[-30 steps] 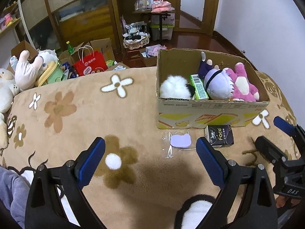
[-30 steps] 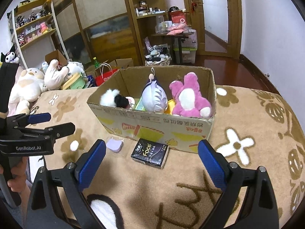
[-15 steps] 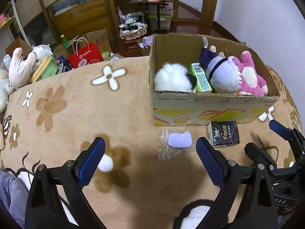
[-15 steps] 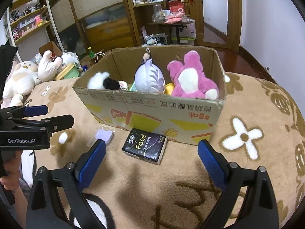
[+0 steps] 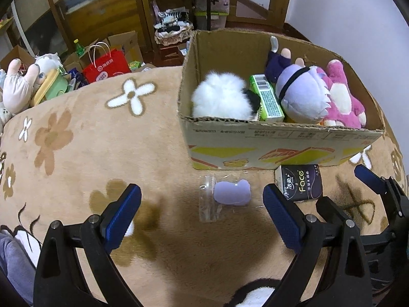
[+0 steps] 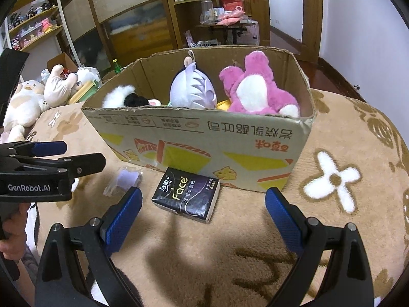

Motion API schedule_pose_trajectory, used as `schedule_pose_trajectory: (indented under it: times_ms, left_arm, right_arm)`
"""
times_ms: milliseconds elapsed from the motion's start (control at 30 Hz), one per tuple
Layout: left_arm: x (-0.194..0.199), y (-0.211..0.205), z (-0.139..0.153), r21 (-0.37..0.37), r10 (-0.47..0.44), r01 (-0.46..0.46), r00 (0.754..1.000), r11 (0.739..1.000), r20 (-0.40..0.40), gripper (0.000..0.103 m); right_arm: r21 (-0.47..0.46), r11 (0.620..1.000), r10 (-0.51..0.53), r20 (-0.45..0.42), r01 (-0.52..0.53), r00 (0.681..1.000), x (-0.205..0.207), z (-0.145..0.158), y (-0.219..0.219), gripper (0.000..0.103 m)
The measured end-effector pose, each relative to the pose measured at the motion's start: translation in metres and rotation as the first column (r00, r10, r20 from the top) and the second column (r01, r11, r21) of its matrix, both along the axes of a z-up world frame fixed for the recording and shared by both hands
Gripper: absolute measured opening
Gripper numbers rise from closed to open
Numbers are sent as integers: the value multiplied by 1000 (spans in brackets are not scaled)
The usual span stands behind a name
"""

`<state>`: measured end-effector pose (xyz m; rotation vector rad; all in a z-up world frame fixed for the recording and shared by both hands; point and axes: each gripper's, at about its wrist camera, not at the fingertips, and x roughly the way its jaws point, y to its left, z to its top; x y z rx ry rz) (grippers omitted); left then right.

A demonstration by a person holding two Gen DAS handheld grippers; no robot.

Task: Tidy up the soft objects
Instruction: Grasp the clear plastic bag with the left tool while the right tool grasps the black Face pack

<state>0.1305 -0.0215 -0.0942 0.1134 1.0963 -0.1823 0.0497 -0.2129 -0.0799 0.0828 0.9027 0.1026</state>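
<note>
A cardboard box (image 5: 255, 138) (image 6: 204, 138) stands on the brown flowered blanket. It holds a white fluffy plush (image 5: 219, 99), a green pack (image 5: 267, 99), a lilac plush (image 5: 301, 94) (image 6: 191, 89) and a pink plush (image 5: 342, 102) (image 6: 255, 87). In front of the box lie a lilac soft piece in a clear bag (image 5: 231, 193) (image 6: 126, 179) and a black Face tissue pack (image 5: 300, 183) (image 6: 186, 194). My left gripper (image 5: 202, 217) is open and empty just before the lilac piece. My right gripper (image 6: 202, 217) is open and empty just before the tissue pack.
Pale plush toys (image 6: 30, 97) (image 5: 18, 84) lie at the blanket's far left edge. Beyond it are a red paper bag (image 5: 107, 64), cardboard boxes, shelves and a small table (image 6: 230, 25). A white wall is on the right.
Both grippers have moved forward and lower toward the box. The lilac piece and the tissue pack now sit closer to the open fingers.
</note>
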Motion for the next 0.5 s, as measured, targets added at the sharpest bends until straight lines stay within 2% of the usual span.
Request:
schedule_pose_trajectory:
  times_ms: [500]
  left_arm:
    - [21, -10, -32, -47, -29, 24, 992, 999, -126, 95]
  right_arm:
    - [-30, 998, 54, -43, -55, 998, 15, -22, 16, 101]
